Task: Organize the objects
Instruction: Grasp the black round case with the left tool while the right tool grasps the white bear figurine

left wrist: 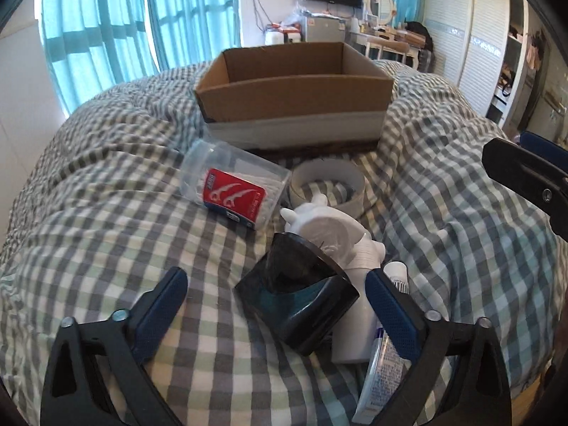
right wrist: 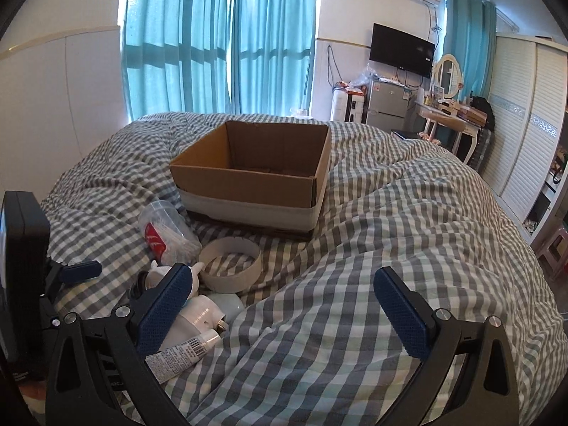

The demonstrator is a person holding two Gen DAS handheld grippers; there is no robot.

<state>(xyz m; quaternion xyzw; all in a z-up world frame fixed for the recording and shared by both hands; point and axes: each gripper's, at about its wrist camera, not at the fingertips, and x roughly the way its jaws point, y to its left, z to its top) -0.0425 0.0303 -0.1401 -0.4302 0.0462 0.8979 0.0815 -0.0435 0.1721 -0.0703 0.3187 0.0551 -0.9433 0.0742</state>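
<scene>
The left gripper (left wrist: pixel 277 305) is spread wide, its blue pads either side of a glossy black case (left wrist: pixel 298 305) that lies tilted on the checked duvet (left wrist: pixel 106 213), touching neither pad. The right gripper (right wrist: pixel 284 305) is likewise spread, with nothing but bedding between its fingers.

The loose things sit in a heap at 6 o'clock of the cardboard box (left wrist: pixel 294 85), which looks empty as far as its floor shows. From the left wrist view:

- The black case looks hard, smooth and probably slippery; I would close across its flat sides, low down, not on the sloping tinted lid.
- A white figurine-like bottle (left wrist: pixel 330 227) rests against it at 12 o'clock (rigid, likely light, awkward with its little knobs); its round body seems the safest hold.
- A clear floss-pick jar (left wrist: pixel 234 188) with a red label lies on its side at 10 o'clock; light, and it will roll, so grip across the barrel.
- A white tape ring (left wrist: pixel 326 184) lies at 12 o'clock, just before the box; thin-walled, so pinch one wall.
- A squeeze tube (left wrist: pixel 383 365) under the right pad is soft; take it near the cap.

The duvet is yielding, so anything pressed will sink.
</scene>
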